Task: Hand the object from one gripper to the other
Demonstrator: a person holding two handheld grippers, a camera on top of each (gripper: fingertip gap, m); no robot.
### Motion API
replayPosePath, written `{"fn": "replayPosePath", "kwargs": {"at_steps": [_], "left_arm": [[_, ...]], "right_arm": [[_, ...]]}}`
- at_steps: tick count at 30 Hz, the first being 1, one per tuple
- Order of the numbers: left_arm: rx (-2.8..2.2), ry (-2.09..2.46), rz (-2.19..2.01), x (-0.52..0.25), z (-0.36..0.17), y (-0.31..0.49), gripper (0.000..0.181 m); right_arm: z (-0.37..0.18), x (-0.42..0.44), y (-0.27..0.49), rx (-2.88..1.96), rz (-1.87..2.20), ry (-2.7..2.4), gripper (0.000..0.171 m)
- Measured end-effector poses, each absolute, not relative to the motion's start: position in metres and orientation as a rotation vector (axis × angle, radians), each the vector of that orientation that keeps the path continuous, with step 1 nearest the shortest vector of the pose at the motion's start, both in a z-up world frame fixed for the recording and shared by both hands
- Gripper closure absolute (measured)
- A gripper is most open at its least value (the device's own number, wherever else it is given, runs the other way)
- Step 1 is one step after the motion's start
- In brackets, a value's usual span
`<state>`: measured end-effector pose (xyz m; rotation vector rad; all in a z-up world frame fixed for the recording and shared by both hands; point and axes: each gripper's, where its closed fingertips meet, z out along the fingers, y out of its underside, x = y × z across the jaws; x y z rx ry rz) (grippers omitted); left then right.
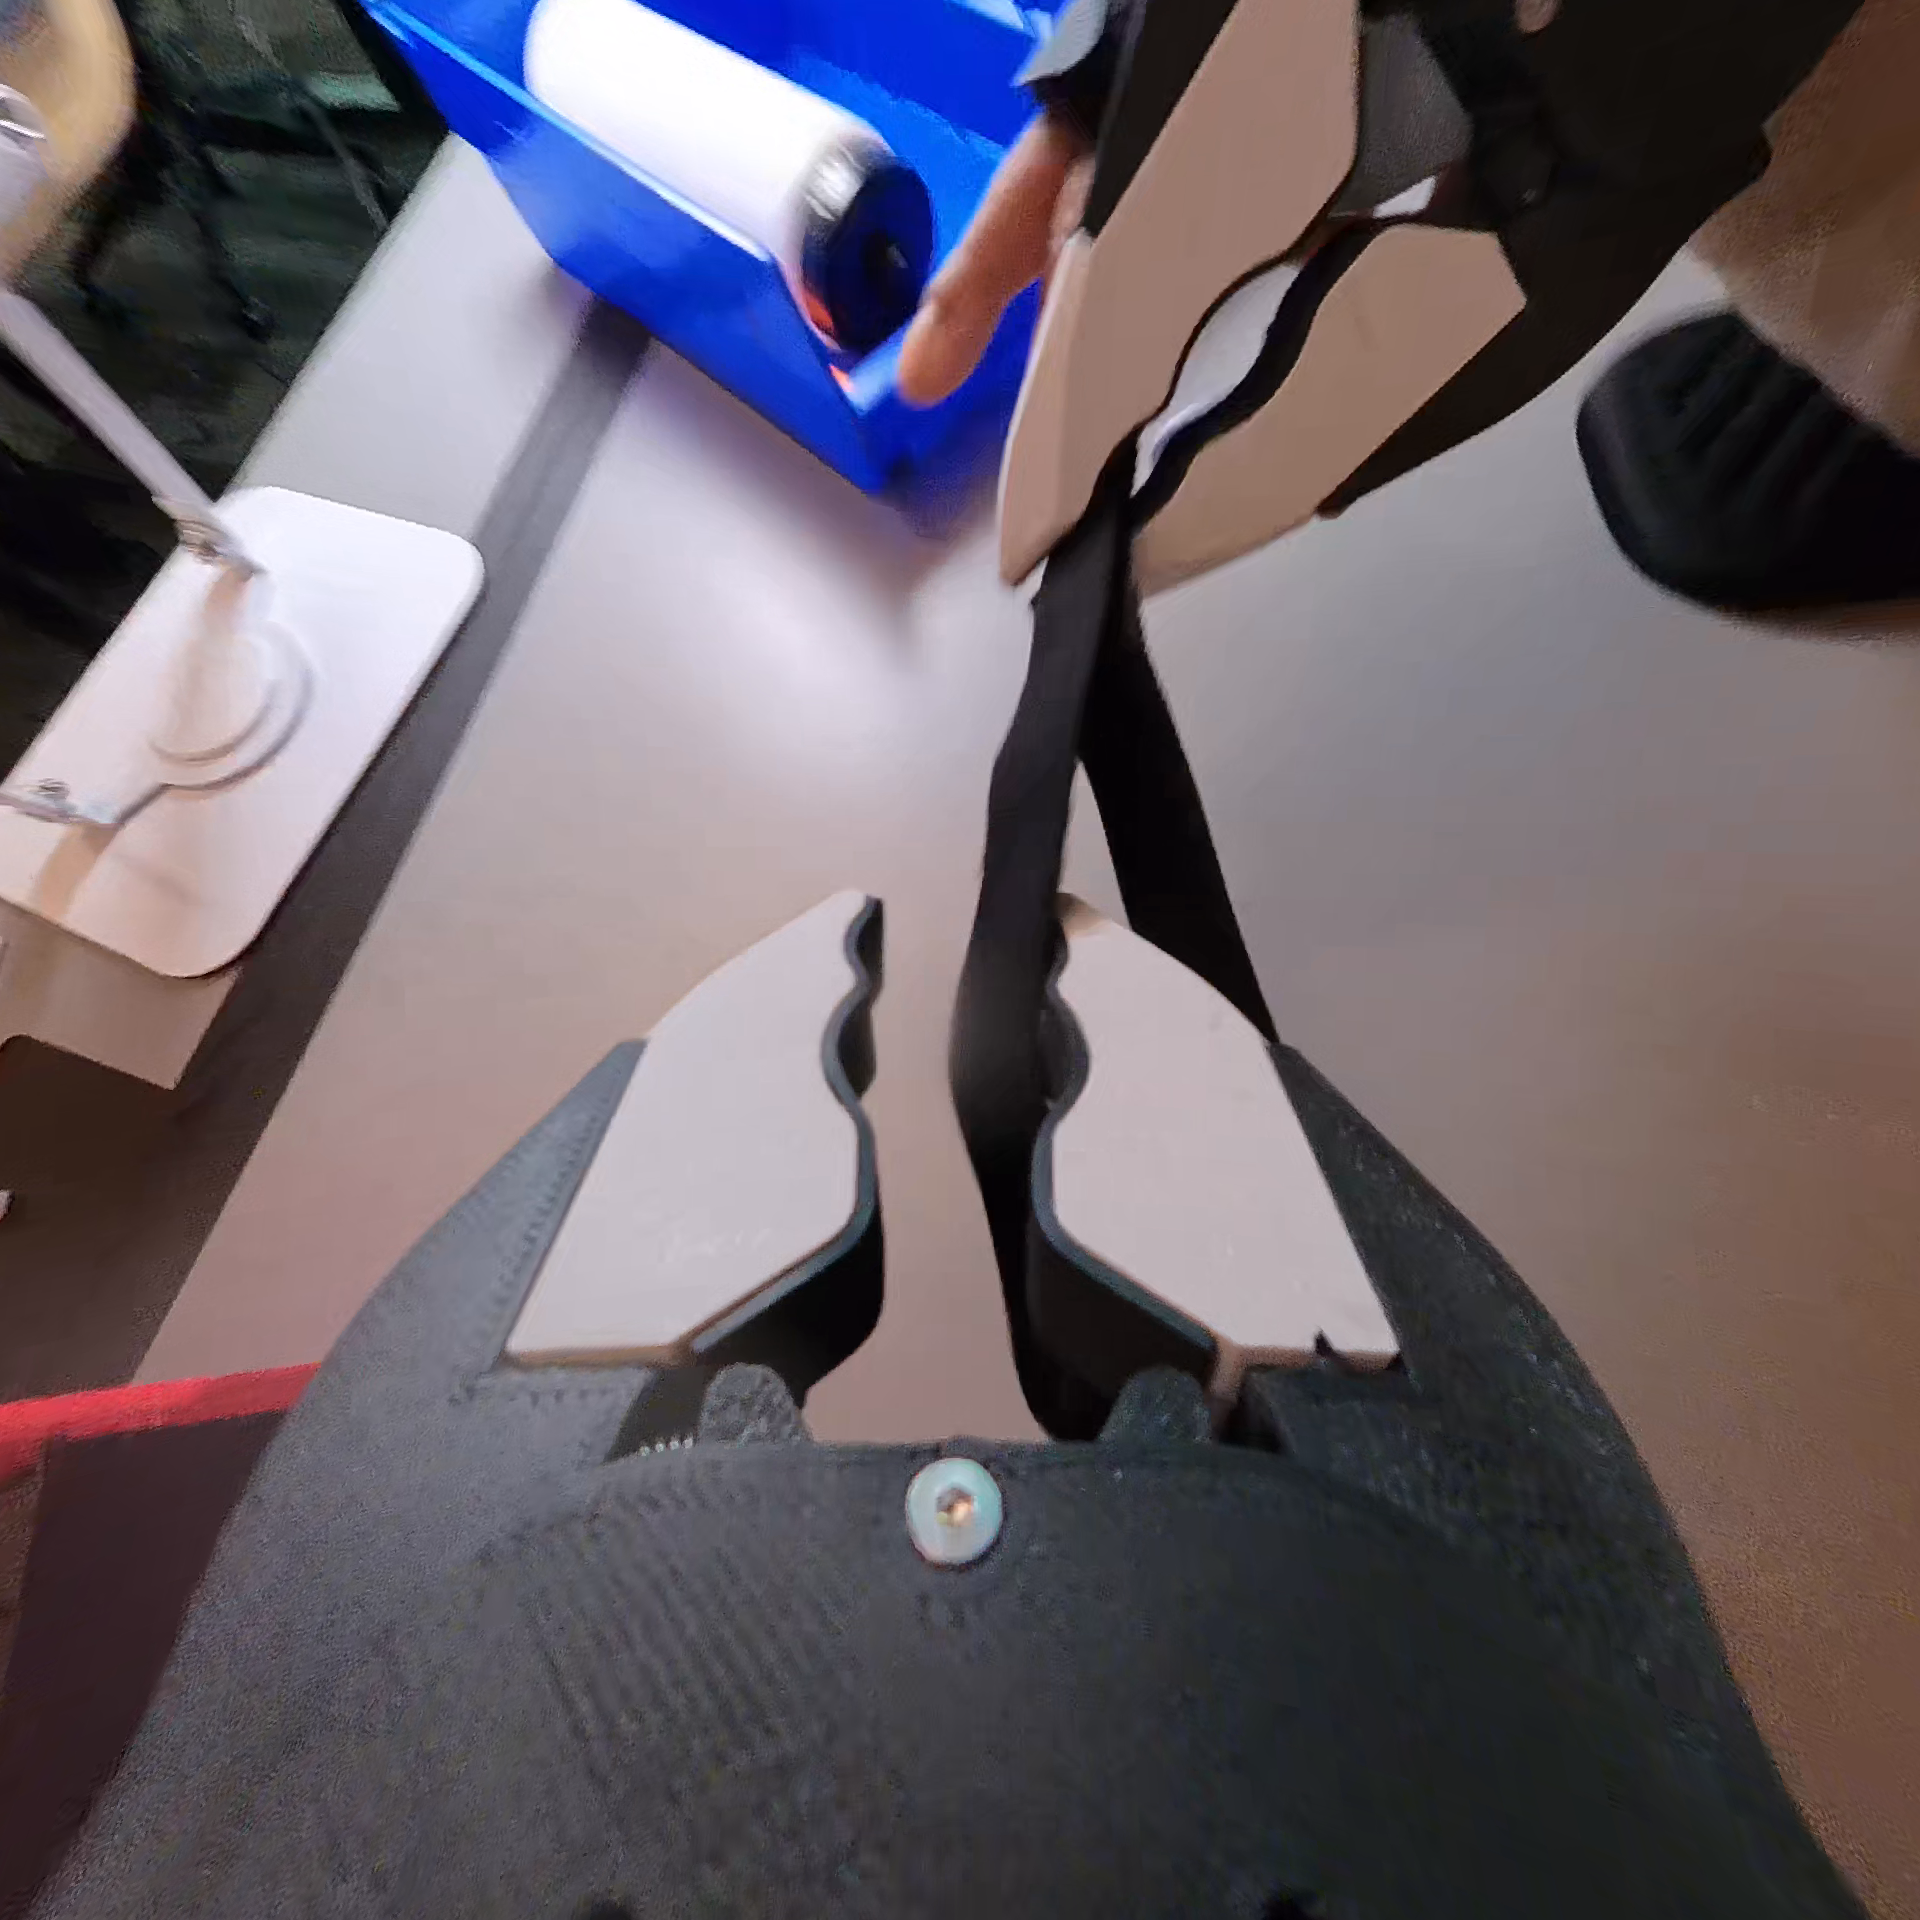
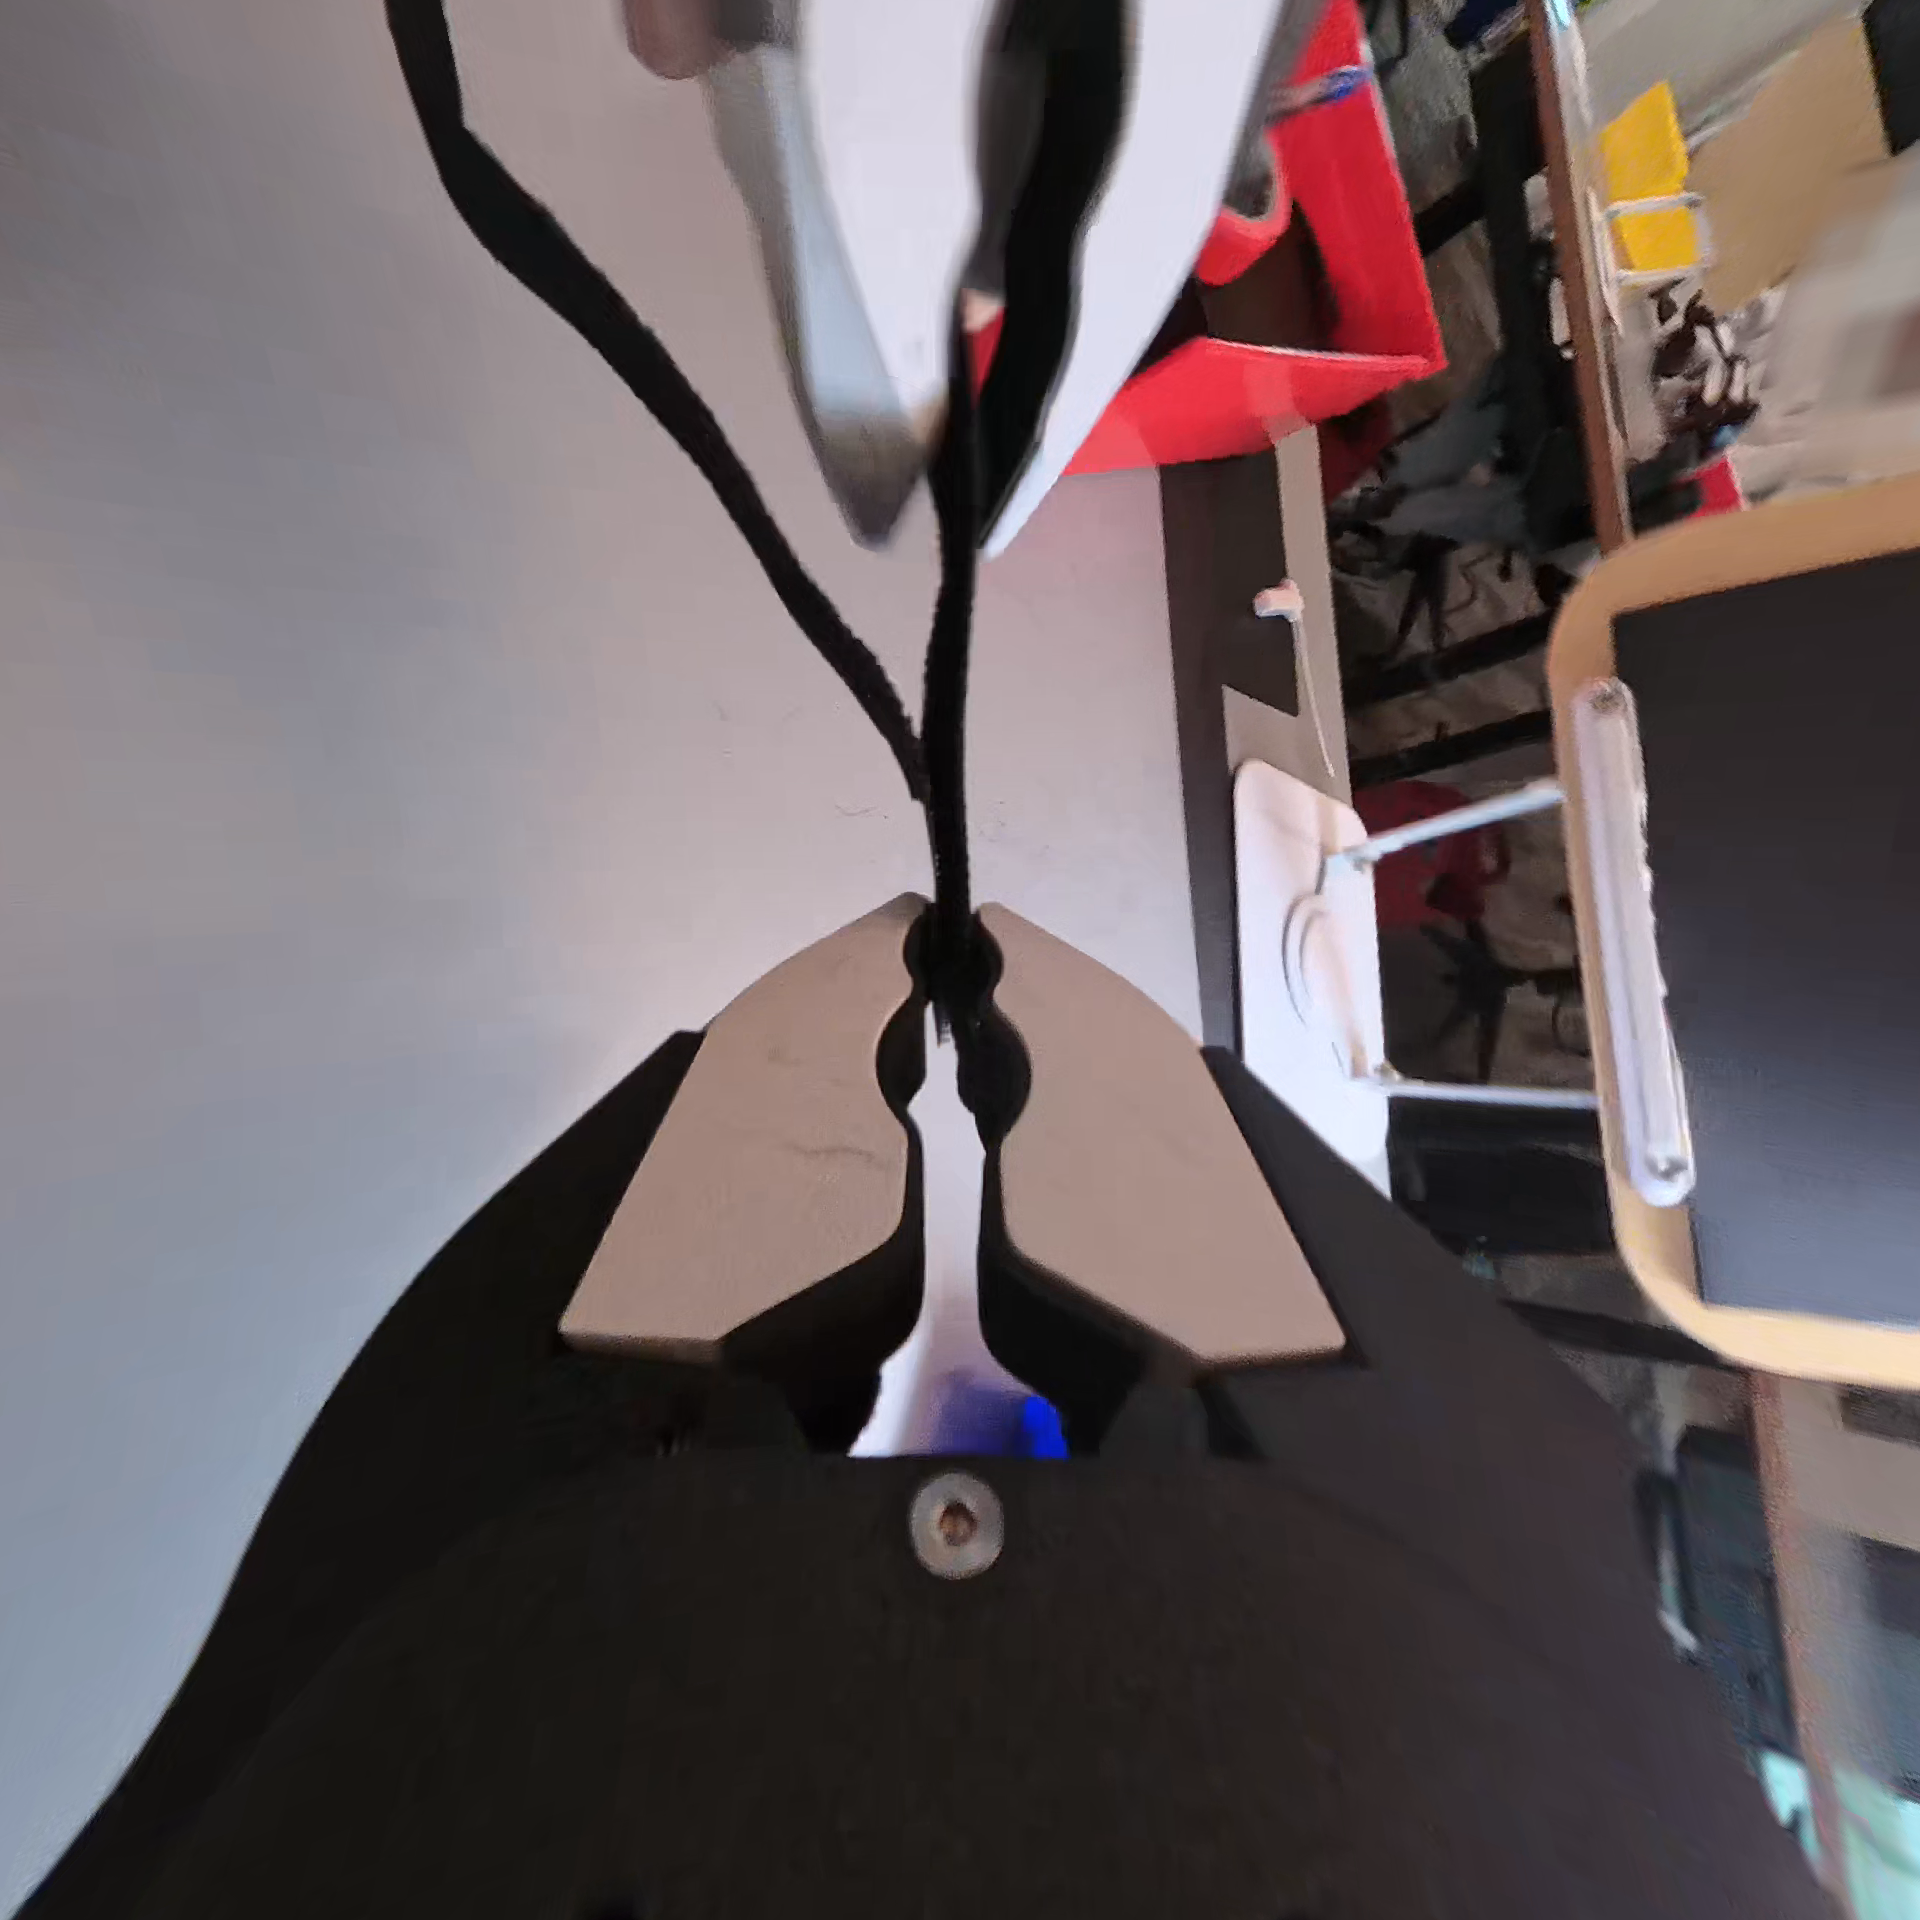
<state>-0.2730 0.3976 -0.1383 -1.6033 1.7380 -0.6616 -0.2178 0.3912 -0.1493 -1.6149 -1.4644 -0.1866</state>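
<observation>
While I watch both wrist feeds, this is what I read:

Strap: a black strap (image 1: pixel 1049 727) hangs in the air between my two grippers, off the table; its long axis runs straight along the fingers in each view, one end at each gripper.

Strap, second strand: in the right wrist view the strap (image 2: pixel 951 727) splits just ahead of my fingertips, and one strand curves away up and to the left.

Right gripper: my right gripper (image 2: pixel 953 914) has its jaws clenched on the strap, which is pinched in the wavy notches at the tips.

Left gripper: my left gripper (image 1: pixel 971 914) has its jaws parted; the strap runs down between them, lying against the right-hand finger, not squeezed.

Far gripper: in the left wrist view the right gripper (image 1: pixel 1091 530) comes in from the upper right with the strap in its tips.

Surface: a pale grey table (image 1: pixel 1455 935), plain, with a dark seam running across it.

On the table: a blue bin (image 1: pixel 675 239) holding a white roll (image 1: pixel 686 135); a white stand base (image 1: pixel 239 717) near the edge.

Room: past the table edge I see a red box (image 2: pixel 1278 395) and cluttered shelving, blurred.
</observation>
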Motion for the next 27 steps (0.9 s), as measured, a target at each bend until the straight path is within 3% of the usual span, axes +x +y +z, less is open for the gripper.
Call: {"fn": "replayPosePath", "kwargs": {"at_steps": [3,5,8,11,17,23,27], "left_arm": [[-1.538,1.476,-0.84,-0.272,-0.096,0.414,0.135],[-1.443,1.286,-1.037,-0.271,-0.058,0.413,0.136],[-1.281,1.055,-0.937,-0.293,-0.017,0.436,0.146],[-1.196,0.879,-1.119,-0.321,0.016,0.44,0.152],[-1.27,0.829,-1.132,-0.33,0.008,0.459,0.15],[-1.33,0.945,-1.003,-0.309,-0.016,0.456,0.148],[-1.342,0.971,-1.001,-0.305,-0.021,0.455,0.147]], "right_arm": [[-0.114,-0.169,0.403,-1.662,-0.25,-1.251,0.167],[-0.09,-0.153,0.4,-1.666,-0.09,-1.106,0.167],[-0.081,-0.096,0.41,-1.763,-0.247,-0.932,0.168],[-0.074,-0.036,0.414,-1.846,-0.298,-0.686,0.167],[-0.066,0.109,0.4,-1.871,-0.598,0.039,0.167],[-0.153,0.151,0.39,-2.288,-0.841,0.01,0.165],[-0.174,0.107,0.409,-2.365,-0.63,-0.171,0.131]]}}
